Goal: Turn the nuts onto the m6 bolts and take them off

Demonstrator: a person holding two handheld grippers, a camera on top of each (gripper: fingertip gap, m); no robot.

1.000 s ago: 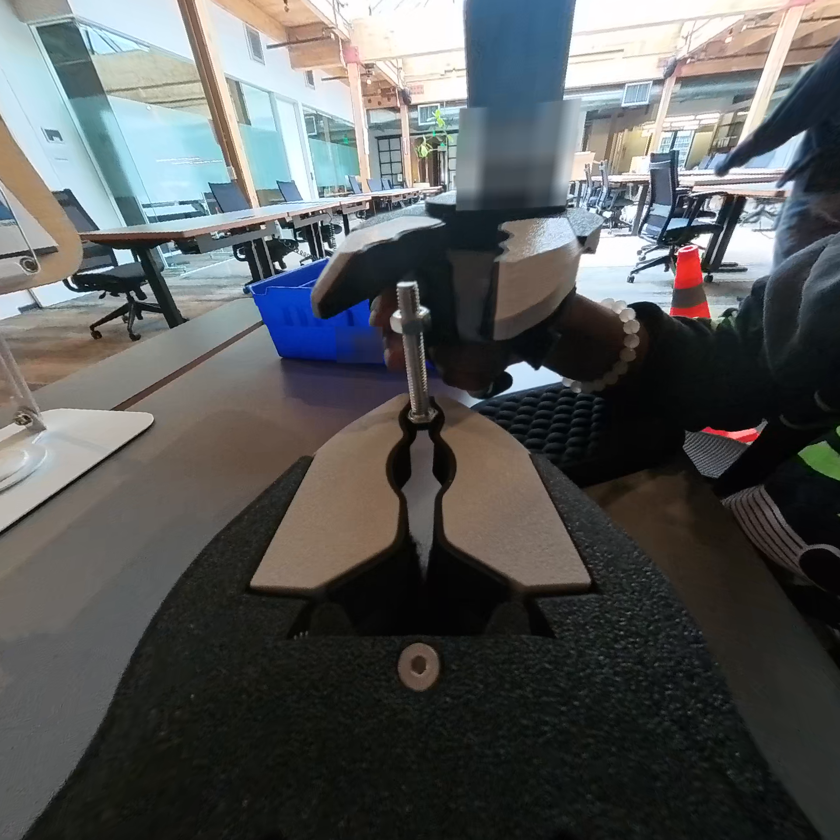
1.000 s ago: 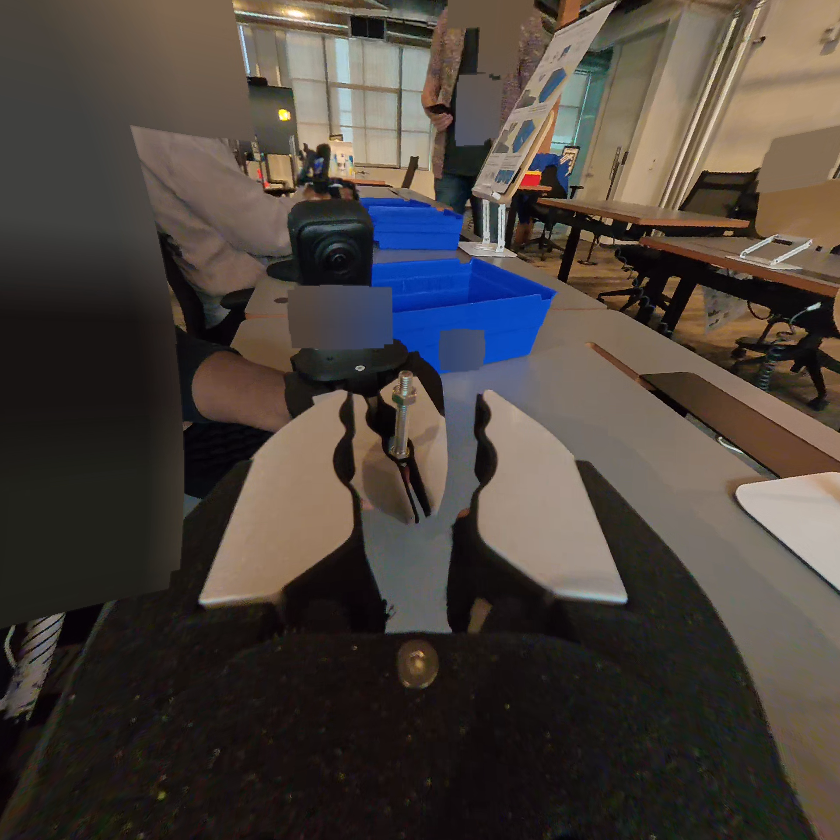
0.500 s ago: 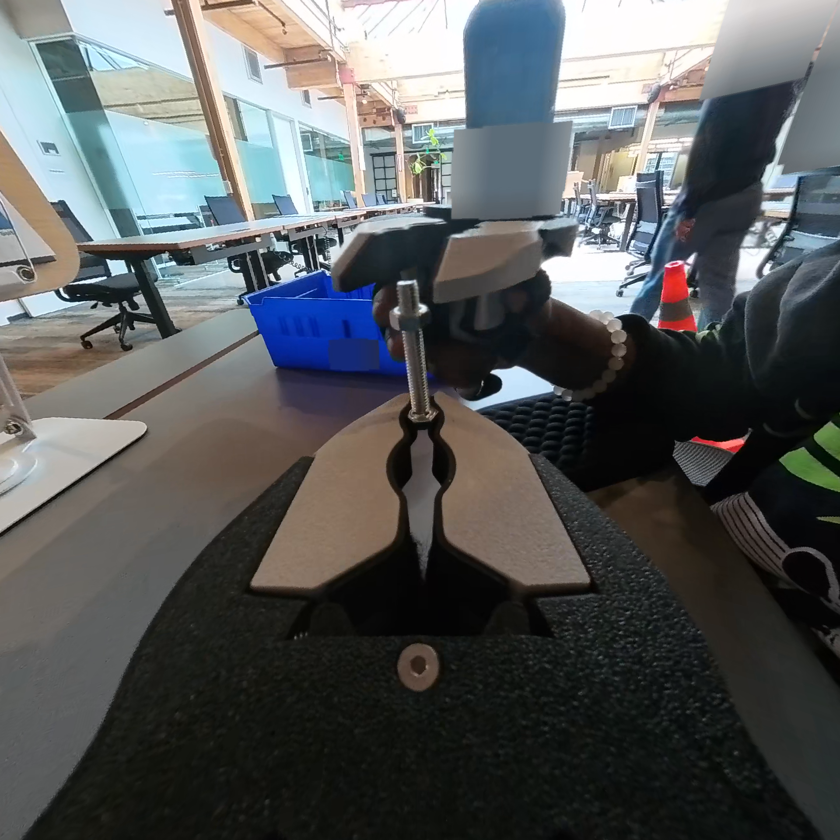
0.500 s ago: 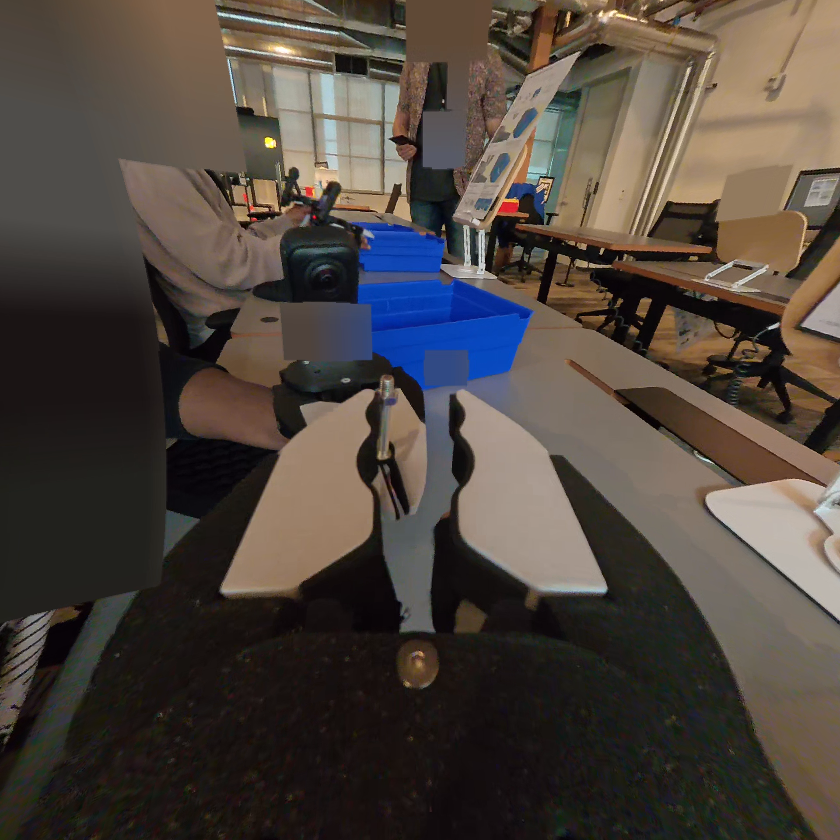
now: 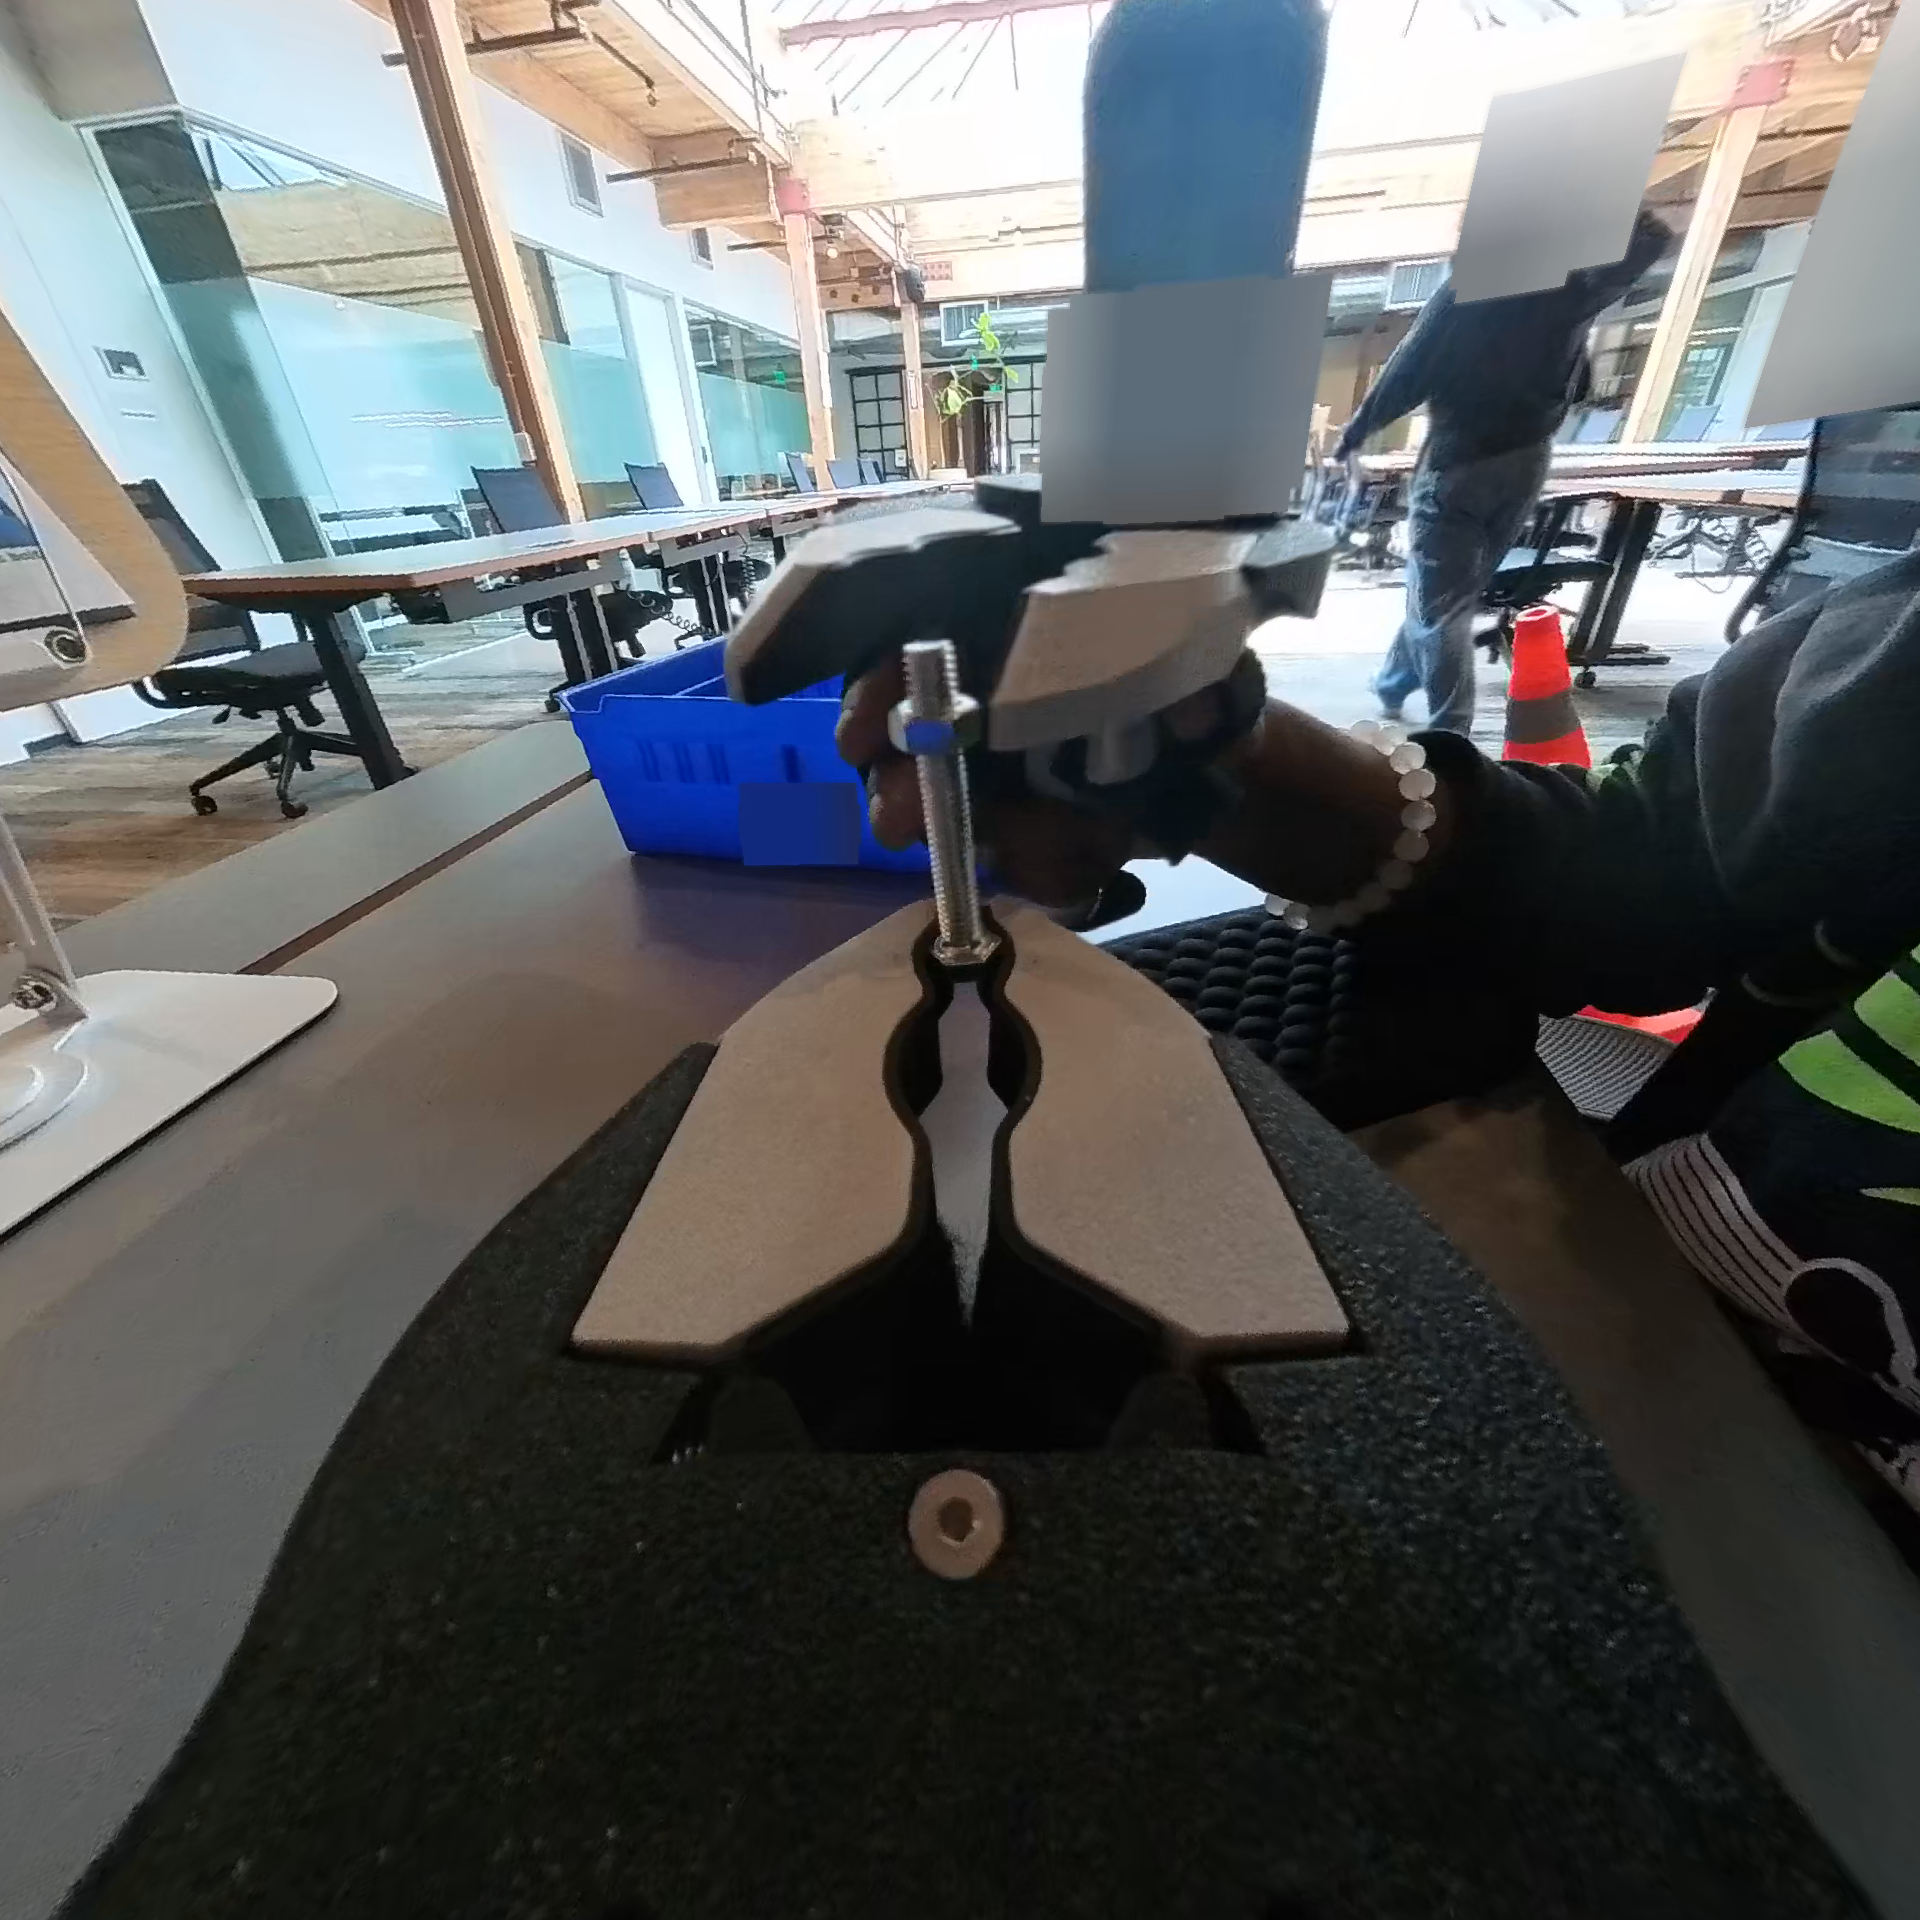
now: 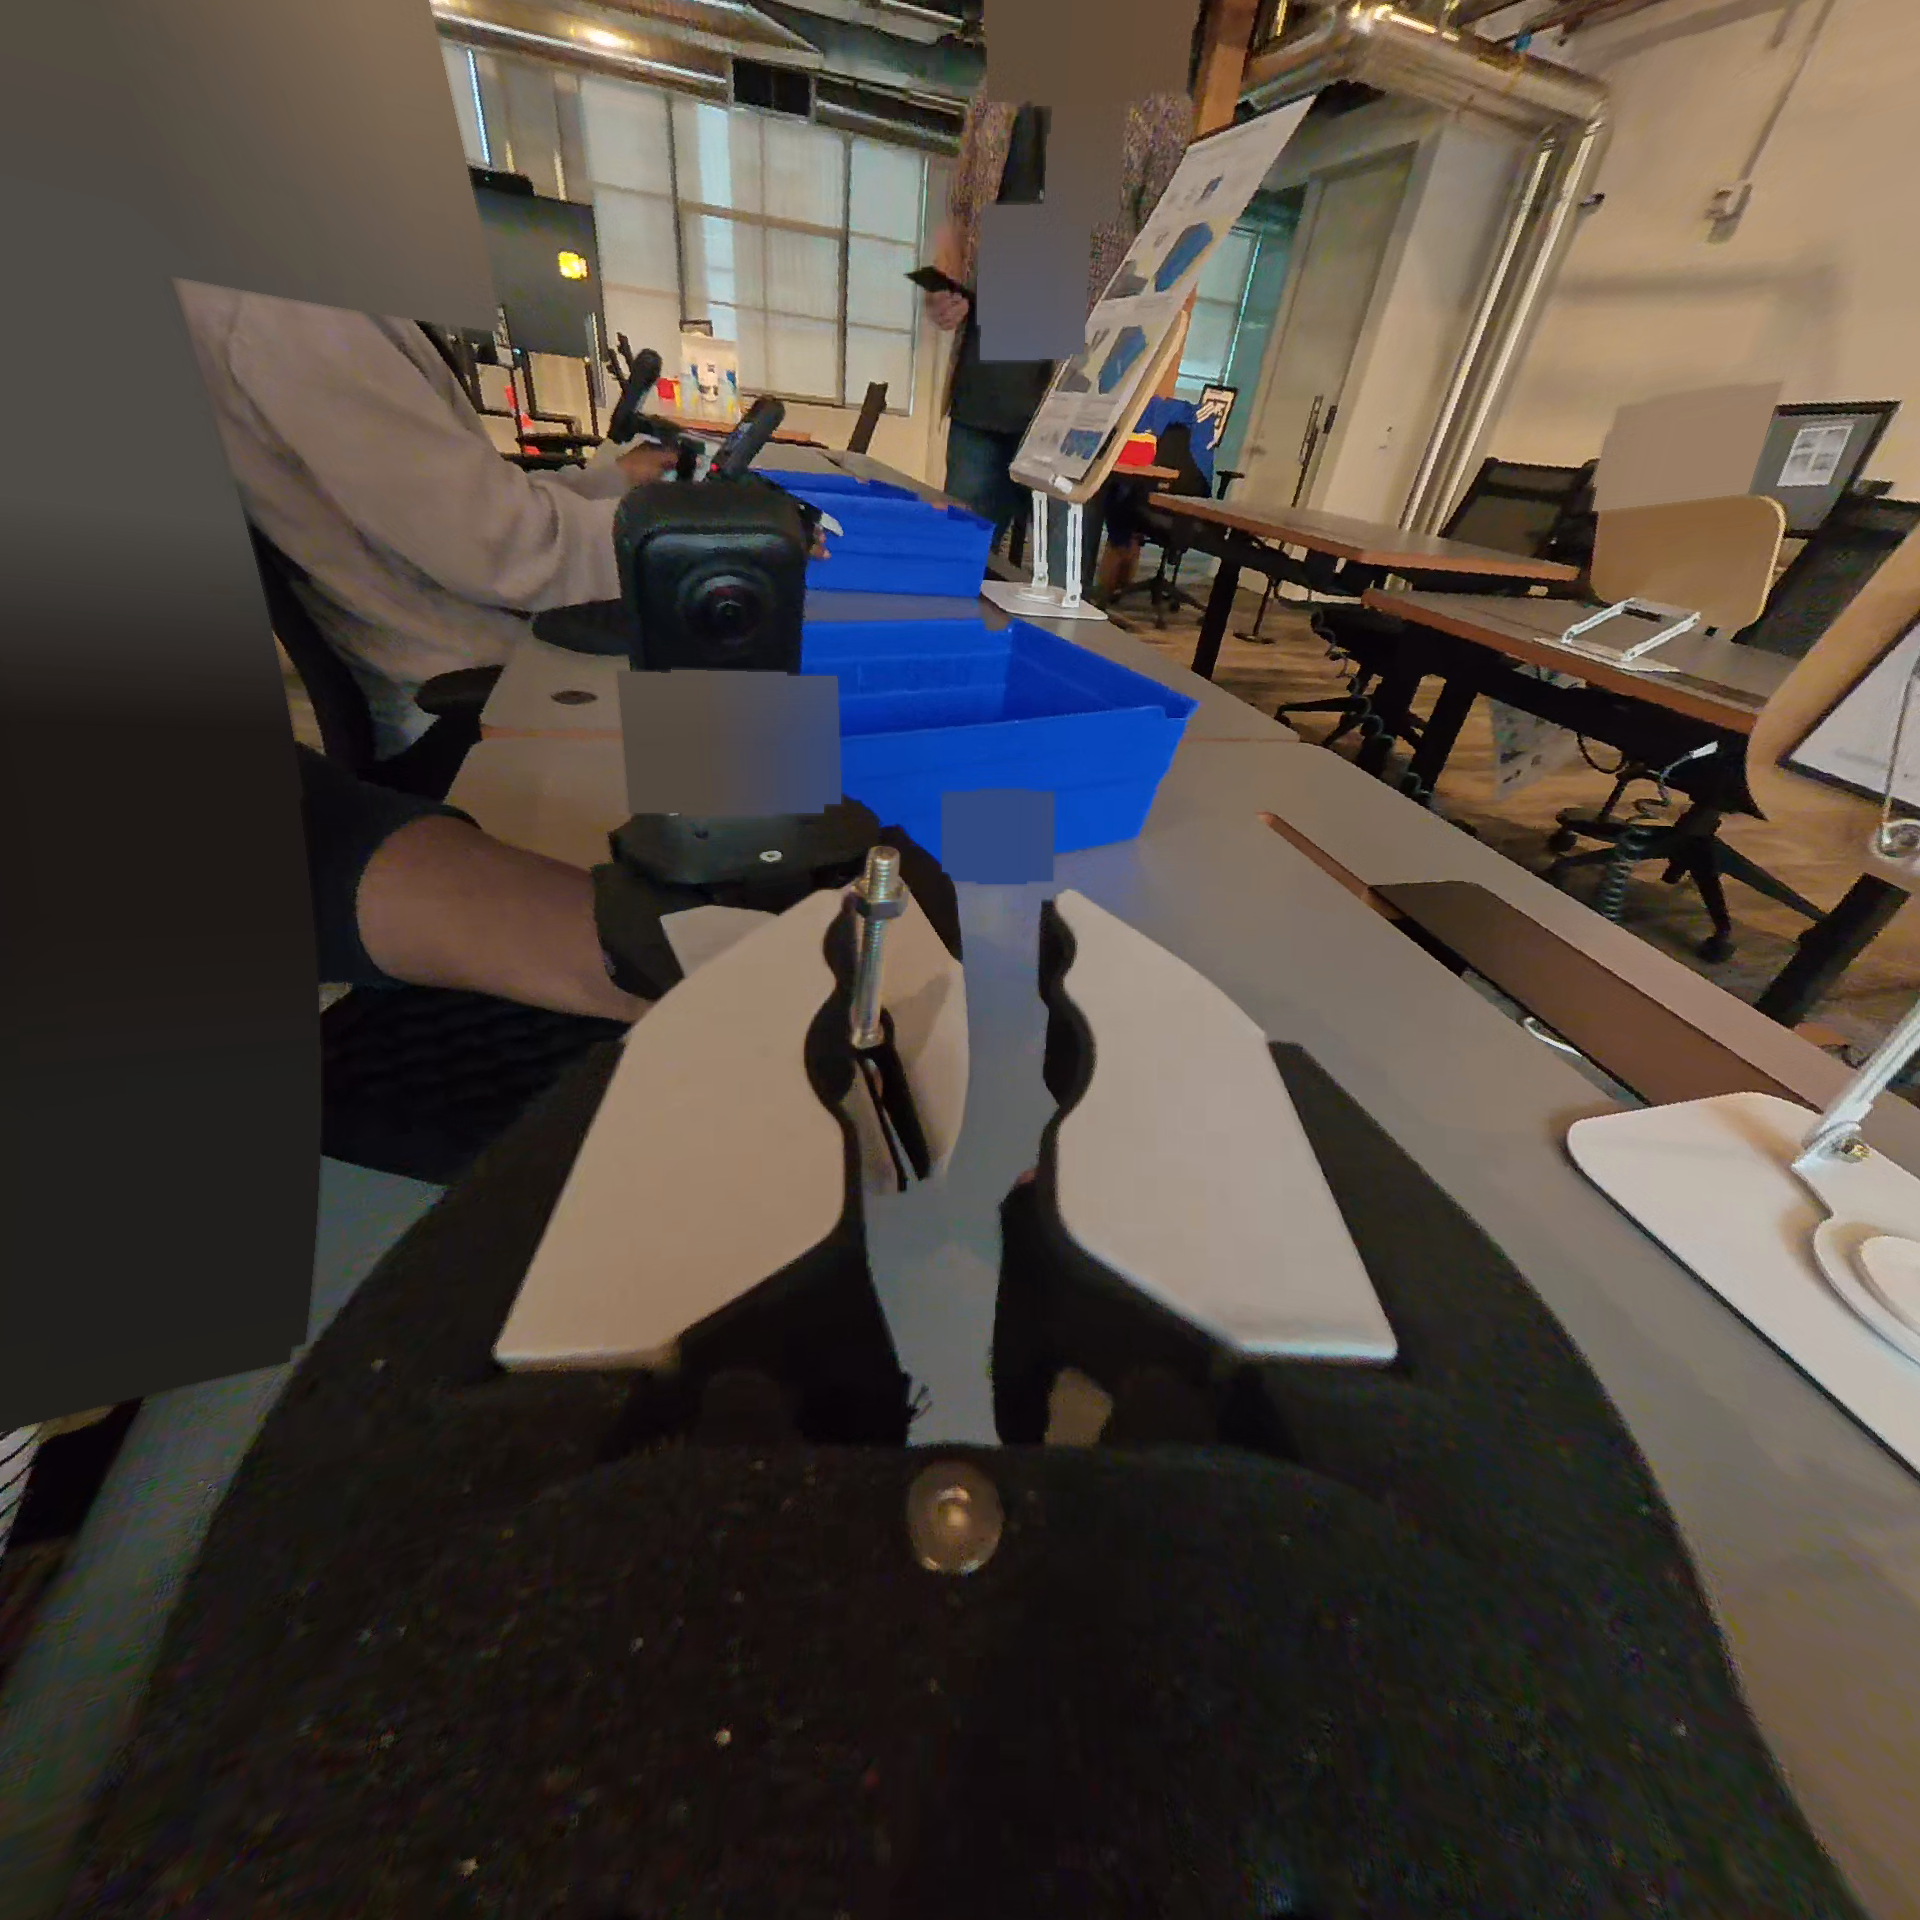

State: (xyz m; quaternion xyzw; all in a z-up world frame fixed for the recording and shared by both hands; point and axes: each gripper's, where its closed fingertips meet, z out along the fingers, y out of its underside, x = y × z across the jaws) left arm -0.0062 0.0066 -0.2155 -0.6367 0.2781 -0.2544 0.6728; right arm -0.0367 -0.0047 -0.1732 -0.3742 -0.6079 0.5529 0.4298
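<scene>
My left gripper (image 5: 961, 935) is shut on the hex head of a silver bolt (image 5: 948, 821) and holds it upright above the table. A silver nut (image 5: 932, 719) sits on the thread near the bolt's top. My right gripper (image 5: 894, 665) hangs at the bolt's top, with its fingers on either side of the nut. In the right wrist view the bolt (image 6: 868, 977) and nut (image 6: 881, 914) stand close to the left finger (image 6: 748, 1039). The right finger (image 6: 1143, 1039) is well apart from them, so my right gripper (image 6: 961, 914) is open.
A blue bin (image 5: 707, 769) stands on the grey table (image 5: 312, 1091) behind the bolt; it also shows in the right wrist view (image 6: 1018, 769). A white stand base (image 5: 156, 1049) lies to the left. People sit and stand farther off. An orange cone (image 5: 1543, 686) is on the floor. There is about 5 centimetres between the tips of the two grippers.
My right gripper narrowed its wide-open jaws around the bolt's top, then opened slightly. It shifted so that the nut sits nearer its left finger. My left gripper kept hold of the bolt.
</scene>
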